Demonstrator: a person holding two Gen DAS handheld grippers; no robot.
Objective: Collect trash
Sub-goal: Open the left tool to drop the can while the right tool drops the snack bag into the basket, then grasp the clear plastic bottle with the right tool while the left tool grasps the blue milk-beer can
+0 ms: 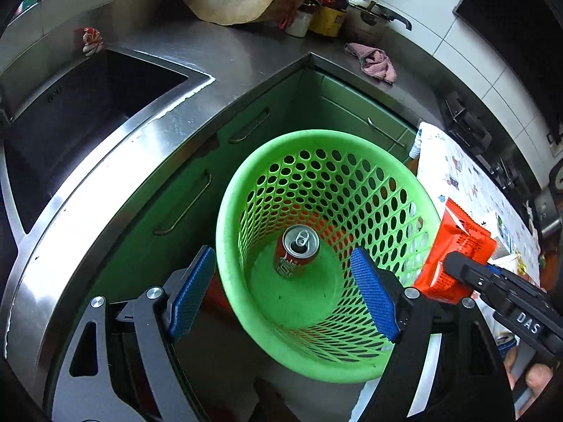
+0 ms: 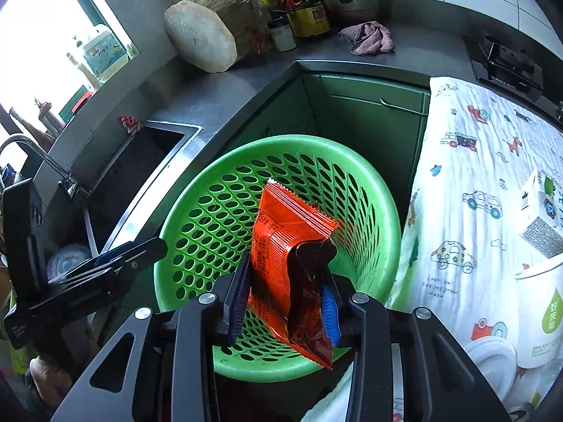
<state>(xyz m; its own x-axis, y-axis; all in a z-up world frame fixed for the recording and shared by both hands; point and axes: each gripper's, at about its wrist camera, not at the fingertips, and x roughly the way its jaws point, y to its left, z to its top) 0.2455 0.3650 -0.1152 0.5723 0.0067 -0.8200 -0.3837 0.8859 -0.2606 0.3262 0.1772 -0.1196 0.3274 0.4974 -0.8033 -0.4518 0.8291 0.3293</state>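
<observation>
orange wrapper (image 2: pixel 281 263), clamped in right gripper (image 2: pixel 285 302) above green basket (image 2: pixel 183 211): centre over basket, then release; left gripper (image 1: pixel 281 295) fingers apart, empty.

The orange wrapper (image 2: pixel 281 267) hides the green basket (image 2: pixel 197 211) floor in the right wrist view. The can's (image 1: pixel 297 251) label is too small to read. The paper cup (image 2: pixel 538 316) at the table's near right is cut off by the picture's edge.

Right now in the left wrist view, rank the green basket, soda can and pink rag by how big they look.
1. green basket, clearly largest.
2 and 3. soda can and pink rag look alike; the rag lies farther away, so unranked.
</observation>
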